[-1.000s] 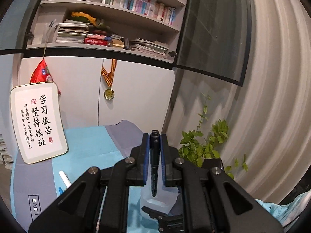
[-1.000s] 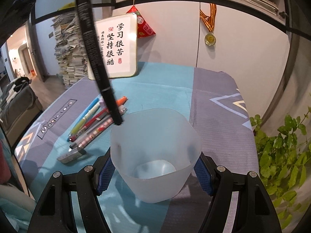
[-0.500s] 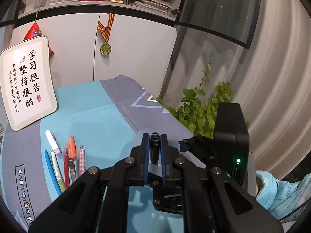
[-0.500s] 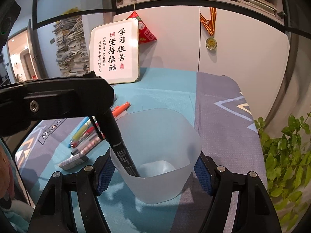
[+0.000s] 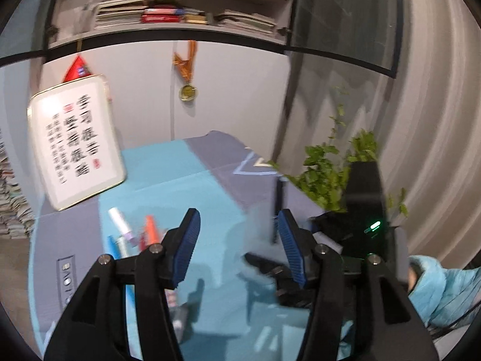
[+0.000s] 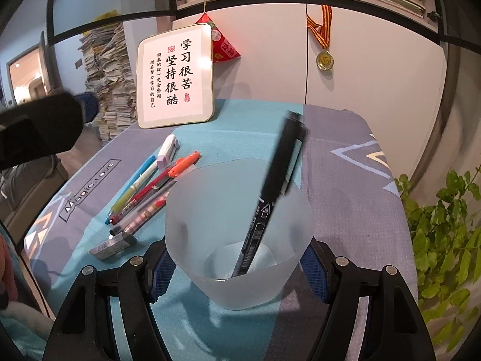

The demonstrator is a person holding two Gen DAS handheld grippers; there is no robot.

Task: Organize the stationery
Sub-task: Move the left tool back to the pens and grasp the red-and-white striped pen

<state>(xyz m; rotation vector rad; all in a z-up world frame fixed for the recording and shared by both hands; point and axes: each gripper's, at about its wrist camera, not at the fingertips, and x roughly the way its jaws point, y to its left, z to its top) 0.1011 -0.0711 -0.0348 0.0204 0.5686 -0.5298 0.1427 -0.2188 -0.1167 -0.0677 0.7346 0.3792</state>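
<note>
We see left gripper [image 5: 237,242] angled down, jaws just opened, empty; right gripper [image 6: 239,266] pinches cup [image 6: 237,234] holding black marker [image 6: 269,198].

Marker [image 6: 272,198] in cup [image 6: 207,210] — pens [image 6: 141,192] leftward

A home study is suggested: shelves [image 5: 192,15] are stacked with books, a medal [image 6: 324,60] is hung on a white cabinet [image 6: 375,75], a calligraphy board [image 6: 176,78] is propped on a cloth-covered table [image 6: 345,180], and paper piles [image 6: 109,81] are heaped beside it
</note>
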